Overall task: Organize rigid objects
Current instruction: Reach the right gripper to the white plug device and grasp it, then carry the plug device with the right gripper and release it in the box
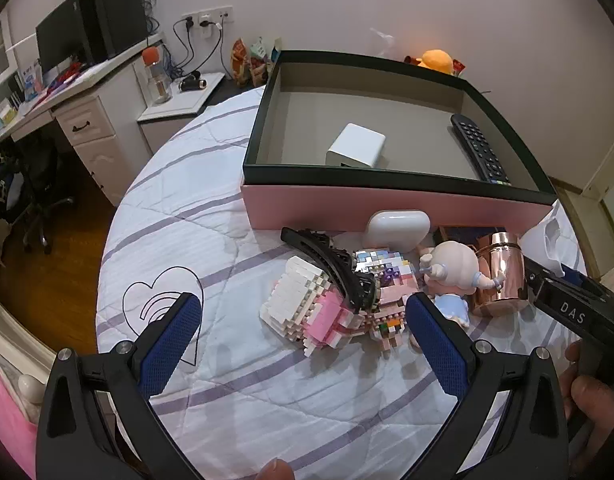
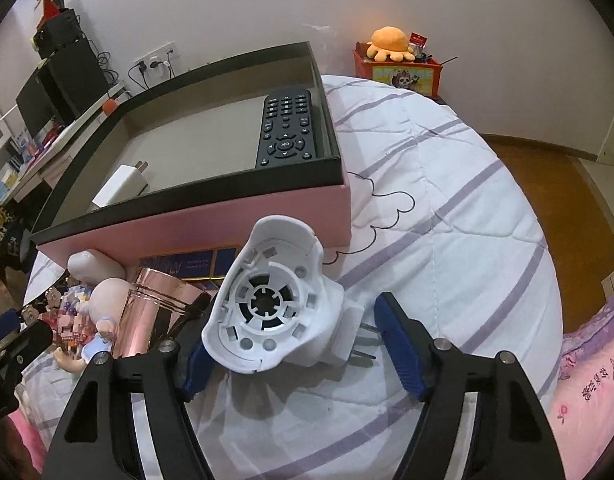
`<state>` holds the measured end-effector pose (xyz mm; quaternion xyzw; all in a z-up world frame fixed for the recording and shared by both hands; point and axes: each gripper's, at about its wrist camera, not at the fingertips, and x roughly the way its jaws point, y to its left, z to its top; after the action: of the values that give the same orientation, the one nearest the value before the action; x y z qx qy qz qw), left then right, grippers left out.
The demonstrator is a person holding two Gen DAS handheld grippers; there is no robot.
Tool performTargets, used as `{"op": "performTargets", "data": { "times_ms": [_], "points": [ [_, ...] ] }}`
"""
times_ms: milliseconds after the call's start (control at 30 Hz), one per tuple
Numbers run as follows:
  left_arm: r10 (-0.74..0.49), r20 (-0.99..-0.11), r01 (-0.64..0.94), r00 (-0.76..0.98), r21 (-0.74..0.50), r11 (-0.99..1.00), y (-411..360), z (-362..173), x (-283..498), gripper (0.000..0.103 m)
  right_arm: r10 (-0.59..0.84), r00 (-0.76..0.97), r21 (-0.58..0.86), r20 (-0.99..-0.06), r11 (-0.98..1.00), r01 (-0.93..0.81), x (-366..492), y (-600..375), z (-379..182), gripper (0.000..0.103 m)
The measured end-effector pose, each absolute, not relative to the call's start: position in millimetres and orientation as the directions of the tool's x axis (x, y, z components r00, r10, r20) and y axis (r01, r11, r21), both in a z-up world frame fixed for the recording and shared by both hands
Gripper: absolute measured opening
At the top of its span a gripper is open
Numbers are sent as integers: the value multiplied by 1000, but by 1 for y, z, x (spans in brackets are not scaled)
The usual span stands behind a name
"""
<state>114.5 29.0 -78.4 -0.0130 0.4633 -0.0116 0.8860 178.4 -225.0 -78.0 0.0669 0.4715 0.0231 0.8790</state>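
Two wrist views are showing a bed whose striped white quilt (image 1: 195,216) is carrying everything else. Largest on it, a pink box (image 1: 387,208) with a dark rim is sitting open-topped; inside, a black remote (image 2: 285,130) is lying along the right wall and a white charger block (image 1: 357,146) is resting on the grey floor, well apart from the remote.

Just in front of the box's pink wall, a cluster of small objects is lying together on the quilt. A toy-brick model (image 1: 307,308) in white and pink is lying on its side, with a black hair clip (image 1: 327,264) resting across its top. Beside it, a copper-coloured cup (image 1: 501,274) is standing upright, and a doll figure (image 1: 453,270) in a blue dress is leaning against it. Behind these, a white rounded case (image 1: 399,226) is touching the box wall, next to a flat dark-blue box (image 2: 191,266).

Left gripper (image 1: 303,320) is hovering just short of the brick model, its blue-padded jaws spread wide and gripping nothing.

Right gripper (image 2: 295,344) is sitting low over the quilt with its jaws spread; a white plug-in device (image 2: 267,300), round ribbed face toward the camera and metal prongs pointing at the right pad, is sitting between them. Whether the left pad is touching it cannot be told, while the right pad is standing clear of the housing.
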Motion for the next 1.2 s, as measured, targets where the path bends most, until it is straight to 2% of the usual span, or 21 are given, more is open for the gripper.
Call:
{"op": "performTargets", "data": {
  "times_ms": [333, 700, 900, 1200],
  "points": [
    [-38, -812, 21, 582, -32, 999, 25, -73, 111, 103, 135, 571, 169, -810, 986, 7, 169, -230, -70, 74],
    [-45, -770, 31, 637, -32, 999, 19, -44, 117, 103, 167, 653, 173, -739, 983, -57, 150, -220, -12, 74],
    [-29, -735, 10, 677, -31, 999, 27, -23, 142, 103, 201, 685, 156, -700, 979, -128, 176, -198, 17, 74],
    [5, -714, -45, 700, -37, 998, 49, -18, 191, 103, 224, 661, 134, -716, 974, -184, 237, -169, 13, 74]
  ]
}}
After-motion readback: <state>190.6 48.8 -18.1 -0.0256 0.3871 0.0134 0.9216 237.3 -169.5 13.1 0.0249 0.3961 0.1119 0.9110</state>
